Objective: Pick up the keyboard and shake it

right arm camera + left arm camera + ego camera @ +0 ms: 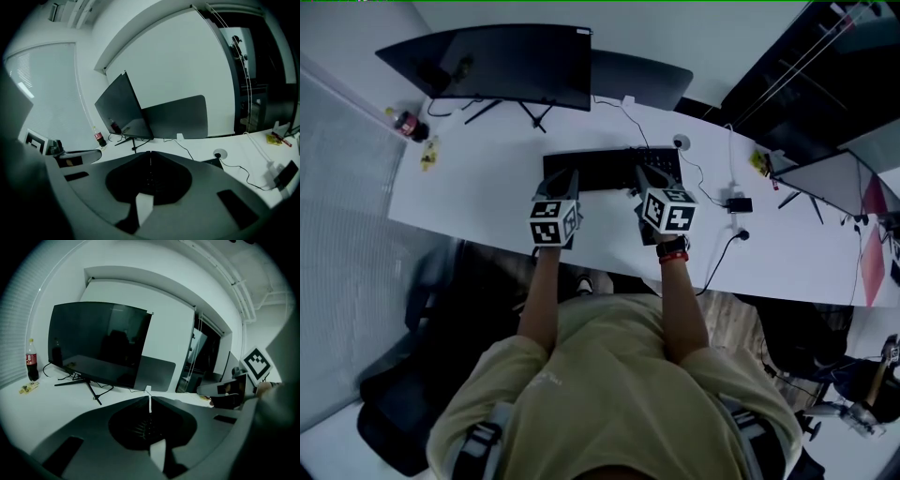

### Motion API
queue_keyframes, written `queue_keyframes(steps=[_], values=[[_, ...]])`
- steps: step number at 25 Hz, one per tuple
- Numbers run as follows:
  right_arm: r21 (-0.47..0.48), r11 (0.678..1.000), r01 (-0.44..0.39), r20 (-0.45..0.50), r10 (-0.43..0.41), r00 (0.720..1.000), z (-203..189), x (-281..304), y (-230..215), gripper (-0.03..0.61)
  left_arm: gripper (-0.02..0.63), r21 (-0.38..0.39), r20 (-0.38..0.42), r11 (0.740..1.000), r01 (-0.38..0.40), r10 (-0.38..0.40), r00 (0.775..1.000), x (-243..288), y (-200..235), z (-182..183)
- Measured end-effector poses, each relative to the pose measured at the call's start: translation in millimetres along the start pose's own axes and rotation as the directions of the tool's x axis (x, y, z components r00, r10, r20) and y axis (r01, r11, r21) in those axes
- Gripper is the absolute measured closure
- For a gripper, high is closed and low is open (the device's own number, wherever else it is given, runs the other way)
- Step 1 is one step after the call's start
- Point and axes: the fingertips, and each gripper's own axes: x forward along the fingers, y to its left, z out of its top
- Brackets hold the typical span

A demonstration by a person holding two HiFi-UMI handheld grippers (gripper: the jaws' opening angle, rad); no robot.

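the left forearm (539,300) and right forearm (682,314) reach forward side by side. the left gripper (573,176) and right gripper (640,171) point ahead, tips leaning slightly inward (marker cubes (554,221) nearest the body), jaws pressed together on nothing.

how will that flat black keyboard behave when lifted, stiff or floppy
The flat black keyboard looks like a long rigid slab, so it probably stays stiff. Being wide and thin, it would likely tilt if gripped at one end only. A thin black cable runs by its right end; if attached, it may tug.
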Motion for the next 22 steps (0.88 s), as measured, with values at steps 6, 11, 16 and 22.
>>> queue_keyframes(steps=[6,11,16,22], values=[[0.018,1.000,0.001,-0.050,0.000,0.999,-7.8,22.6,-28.7,0.557,0.545,-0.008,-0.036,0.998,-0.063,0.062,0.997,16.5,23.1,-6.6],[0.027,1.000,0.008,-0.069,-0.007,0.998,-10.1,37.8,-42.4,0.552,0.517,-0.008,-0.087,0.997,-0.076,0.075,0.993,30.0,35.0,-16.4],[0.025,1.000,0.005,-0.096,-0.003,0.995,-15.2,55.7,-54.8,0.513,0.508,0.006,-0.154,0.998,-0.069,0.069,0.986,48.1,42.9,-28.0],[0.024,1.000,0.012,-0.133,-0.009,0.991,-22.1,75.6,-72.6,0.478,0.442,0.002,-0.214,0.997,-0.080,0.078,0.974,70.0,55.7,-40.6]])
